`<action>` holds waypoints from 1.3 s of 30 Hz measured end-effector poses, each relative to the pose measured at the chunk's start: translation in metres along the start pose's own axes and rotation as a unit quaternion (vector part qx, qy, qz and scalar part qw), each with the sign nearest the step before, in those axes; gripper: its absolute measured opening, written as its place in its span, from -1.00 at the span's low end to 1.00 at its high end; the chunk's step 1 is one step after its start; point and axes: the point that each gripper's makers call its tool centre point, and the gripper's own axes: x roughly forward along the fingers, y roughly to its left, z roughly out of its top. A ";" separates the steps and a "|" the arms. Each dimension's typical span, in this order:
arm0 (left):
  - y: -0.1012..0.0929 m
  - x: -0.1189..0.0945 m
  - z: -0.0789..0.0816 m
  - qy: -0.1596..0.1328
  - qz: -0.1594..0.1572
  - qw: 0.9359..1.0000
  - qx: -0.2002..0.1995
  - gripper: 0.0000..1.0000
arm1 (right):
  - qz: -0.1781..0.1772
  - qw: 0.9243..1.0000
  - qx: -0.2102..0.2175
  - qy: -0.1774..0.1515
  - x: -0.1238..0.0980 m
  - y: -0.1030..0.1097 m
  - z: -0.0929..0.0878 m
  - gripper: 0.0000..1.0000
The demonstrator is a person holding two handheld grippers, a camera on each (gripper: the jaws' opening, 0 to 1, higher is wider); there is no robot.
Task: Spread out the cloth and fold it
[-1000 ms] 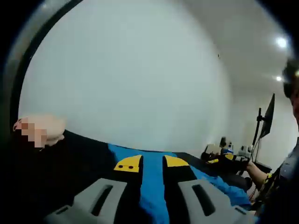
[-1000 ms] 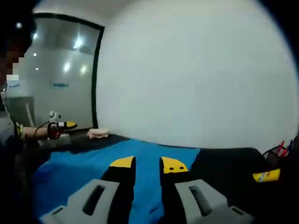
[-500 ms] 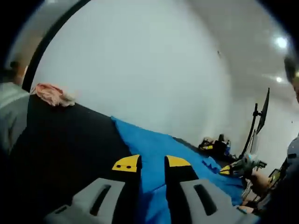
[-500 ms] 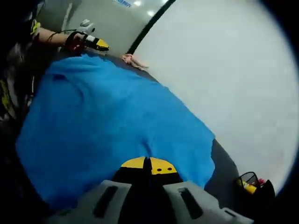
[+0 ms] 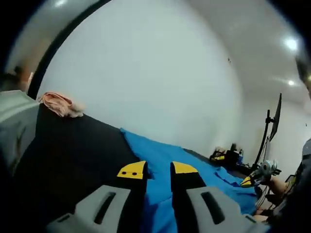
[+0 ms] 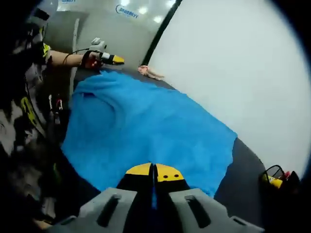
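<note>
The blue cloth lies spread over the black table, its near edge hanging off toward the person. My right gripper is shut on that near edge, with blue showing between the jaws lower down. At the cloth's far left corner the left gripper is held by a hand. In the left gripper view, my left gripper has a bunch of the blue cloth between its jaws, which stand a little apart around it. The right gripper shows at the far right.
A crumpled pink cloth lies at the table's far end by the white wall. A holder with pens stands on the table's right end. A monitor stand rises behind the table. The person's clothes are at the left.
The right gripper has shut on the cloth's edge and risen, now looking down over the cloth. The cloth is spread wider. The left gripper keeps the cloth between its jaws.
</note>
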 end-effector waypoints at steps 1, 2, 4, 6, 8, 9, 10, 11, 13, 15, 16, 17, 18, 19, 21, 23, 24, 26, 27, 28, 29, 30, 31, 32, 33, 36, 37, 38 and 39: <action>-0.002 0.001 -0.001 0.001 -0.002 1.000 0.004 -0.63 | 0.011 0.999 0.016 0.025 0.001 0.003 -0.013 -0.99; -0.004 0.002 -0.002 0.004 -0.006 1.000 0.011 -0.63 | 0.014 0.999 0.009 0.033 0.002 0.005 -0.018 -0.99; -0.010 0.001 -0.004 0.005 -0.020 1.000 0.023 -0.63 | 0.029 1.000 0.010 -0.002 -0.001 0.006 -0.006 -0.97; -0.009 -0.001 -0.002 0.000 -0.020 1.000 0.017 -0.63 | 0.028 0.999 0.025 -0.012 -0.005 0.001 0.004 -0.80; -0.005 -0.003 0.004 -0.014 -0.016 1.000 0.008 -0.63 | 0.022 0.994 0.057 -0.089 -0.009 -0.008 0.037 -0.68; -0.005 -0.003 0.005 -0.017 -0.016 1.000 0.005 -0.63 | 0.006 0.989 0.078 -0.123 -0.008 -0.018 0.054 -0.68; -0.002 -0.002 0.008 -0.023 -0.015 1.000 -0.004 -0.63 | -0.006 0.986 0.090 -0.137 -0.005 -0.025 0.060 -0.68; -0.002 -0.002 0.008 -0.024 -0.014 1.000 -0.007 -0.63 | -0.022 0.986 0.097 -0.137 0.001 -0.032 0.063 -0.68; 0.000 -0.002 0.009 -0.024 -0.012 1.000 -0.009 -0.63 | -0.070 0.985 0.109 -0.117 0.017 -0.054 0.055 -0.68; -0.002 -0.002 0.009 -0.025 -0.014 1.000 -0.007 -0.63 | -0.081 0.985 0.135 -0.067 0.036 -0.056 0.034 -0.68; -0.004 -0.002 0.008 -0.023 -0.015 1.000 -0.004 -0.63 | -0.054 0.988 0.141 -0.038 0.048 -0.042 0.023 -0.68; -0.003 -0.002 0.008 -0.021 -0.015 1.000 0.000 -0.63 | -0.050 0.987 0.155 -0.012 0.053 -0.036 0.012 -0.68; -0.005 -0.003 0.007 -0.020 -0.016 1.000 0.006 -0.63 | -0.018 0.989 0.143 0.036 0.059 -0.017 -0.006 -0.71; -0.004 -0.003 0.008 -0.021 -0.016 1.000 0.007 -0.63 | -0.061 0.986 0.150 -0.042 0.056 -0.028 0.013 -0.78; -0.005 -0.002 0.007 -0.020 -0.017 1.000 0.012 -0.63 | -0.021 0.990 0.136 -0.011 0.042 -0.016 0.004 -0.93; -0.004 -0.002 0.007 -0.017 -0.018 1.000 0.017 -0.63 | -0.014 0.987 0.161 0.012 0.026 -0.016 -0.008 -0.94; -0.004 -0.002 0.008 -0.018 -0.020 0.999 0.017 -0.63 | -0.018 0.988 0.153 0.011 0.019 -0.019 -0.013 -0.93; -0.004 -0.001 0.009 -0.019 -0.023 0.999 0.017 -0.63 | -0.030 0.985 0.169 -0.005 0.012 -0.030 -0.009 -0.91; -0.004 -0.001 0.009 -0.020 -0.024 0.999 0.016 -0.63 | -0.036 0.983 0.177 -0.028 0.011 -0.035 0.000 -0.88; -0.004 0.000 0.009 -0.020 -0.024 0.999 0.015 -0.63 | -0.056 0.982 0.172 -0.058 0.012 -0.046 0.013 -0.83; -0.004 0.000 0.009 -0.020 -0.025 0.999 0.014 -0.63 | -0.077 0.980 0.171 -0.071 0.013 -0.056 0.020 -0.69; -0.005 0.001 0.008 -0.018 -0.025 0.999 0.015 -0.63 | -0.101 0.978 0.167 -0.070 0.019 -0.069 0.027 -0.57; -0.005 0.001 0.008 -0.017 -0.026 0.999 0.015 -0.63 | -0.110 0.977 0.170 -0.059 0.026 -0.075 0.029 -0.48; -0.006 0.001 0.008 -0.016 -0.027 0.999 0.016 -0.63 | -0.116 0.976 0.177 -0.046 0.034 -0.079 0.030 -0.43; -0.006 0.001 0.008 -0.016 -0.028 0.999 0.017 -0.63 | -0.122 0.974 0.188 -0.031 0.048 -0.086 0.030 -0.43; -0.005 0.000 0.009 -0.018 -0.029 0.999 0.018 -0.63 | -0.122 0.968 0.217 -0.016 0.083 -0.091 0.033 -0.46; -0.005 0.000 0.009 -0.020 -0.030 0.999 0.017 -0.63 | -0.132 0.966 0.222 -0.020 0.093 -0.093 0.035 -0.46; -0.004 -0.001 0.010 -0.022 -0.031 0.999 0.015 -0.63 | -0.153 0.965 0.214 -0.009 0.098 -0.097 0.028 -0.46; -0.004 -0.002 0.011 -0.024 -0.031 0.999 0.014 -0.63 | -0.153 0.967 0.204 0.013 0.101 -0.096 0.020 -0.46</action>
